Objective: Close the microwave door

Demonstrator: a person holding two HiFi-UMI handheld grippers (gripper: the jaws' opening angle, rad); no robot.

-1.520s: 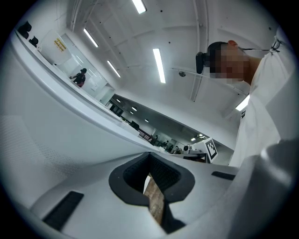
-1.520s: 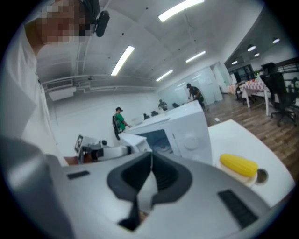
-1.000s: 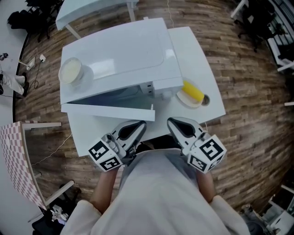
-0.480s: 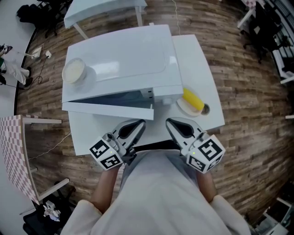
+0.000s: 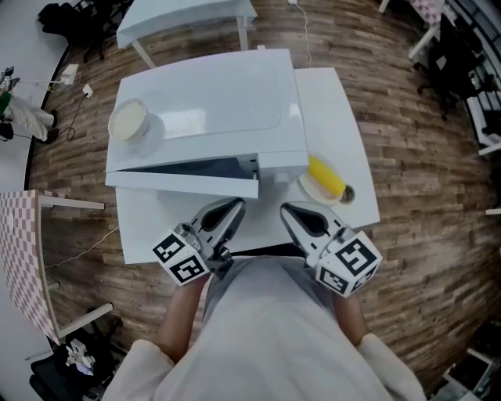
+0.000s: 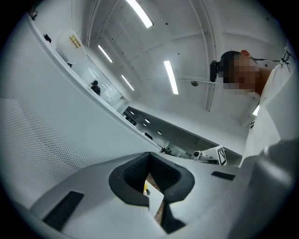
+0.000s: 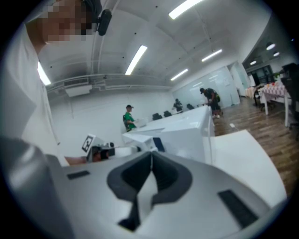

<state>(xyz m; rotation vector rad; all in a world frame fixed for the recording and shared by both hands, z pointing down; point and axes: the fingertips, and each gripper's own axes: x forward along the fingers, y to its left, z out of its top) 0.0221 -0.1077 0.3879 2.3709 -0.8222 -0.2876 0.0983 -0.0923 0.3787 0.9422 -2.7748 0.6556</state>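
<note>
The white microwave (image 5: pixel 211 102) stands on a white table (image 5: pixel 337 102). Its door (image 5: pixel 184 185) is ajar, leaving a narrow dark gap along the front. My left gripper (image 5: pixel 232 207) is shut with nothing held, just in front of the door's right end; I cannot tell if it touches. In the left gripper view the door (image 6: pixel 60 121) fills the left side, close to the shut left gripper (image 6: pixel 150 155). My right gripper (image 5: pixel 290 211) is shut and empty, before the microwave's right front corner. In the right gripper view the right gripper (image 7: pixel 151 154) points at the microwave (image 7: pixel 184 133).
A white bowl (image 5: pixel 127 120) sits on the microwave's top at the left. A yellow object on a small plate (image 5: pixel 324 178) lies on the table right of the microwave. Another white table (image 5: pixel 184 16) stands behind. Wooden floor surrounds the table.
The gap behind the door looks narrower than one second ago. Both grippers stay shut in about the same place near the table's front edge.
</note>
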